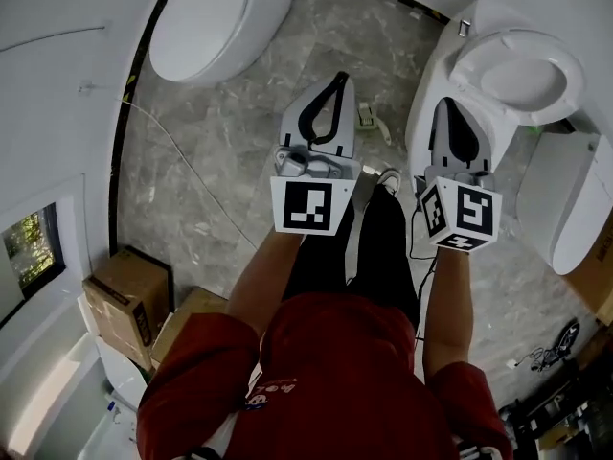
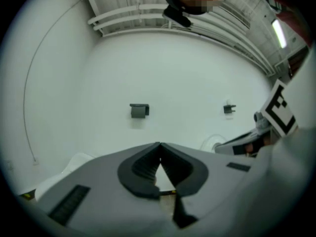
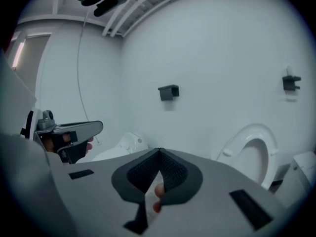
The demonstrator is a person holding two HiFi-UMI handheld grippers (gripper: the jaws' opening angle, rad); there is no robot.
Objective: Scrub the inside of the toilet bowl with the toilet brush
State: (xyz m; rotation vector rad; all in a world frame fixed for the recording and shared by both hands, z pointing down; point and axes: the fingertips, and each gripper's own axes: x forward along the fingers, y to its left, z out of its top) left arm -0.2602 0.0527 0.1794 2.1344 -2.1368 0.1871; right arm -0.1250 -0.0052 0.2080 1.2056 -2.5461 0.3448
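Head view, looking steeply down. The left gripper (image 1: 337, 82) and the right gripper (image 1: 448, 105) are side by side above the grey marbled floor (image 1: 230, 161), well apart from each other. Each has its fingers clenched tip to tip, with nothing between them. The toilet (image 1: 522, 77), its lid up and its bowl open to view, stands at the right, just beyond the right gripper. In the right gripper view it lies to the right of the fingers. A second toilet (image 1: 215, 17), lid down, stands at the upper left. Cardboard boxes (image 1: 124, 300) sit on the floor at the lower left. A dark bracket (image 2: 139, 110) is fixed to the white wall (image 2: 187, 78).
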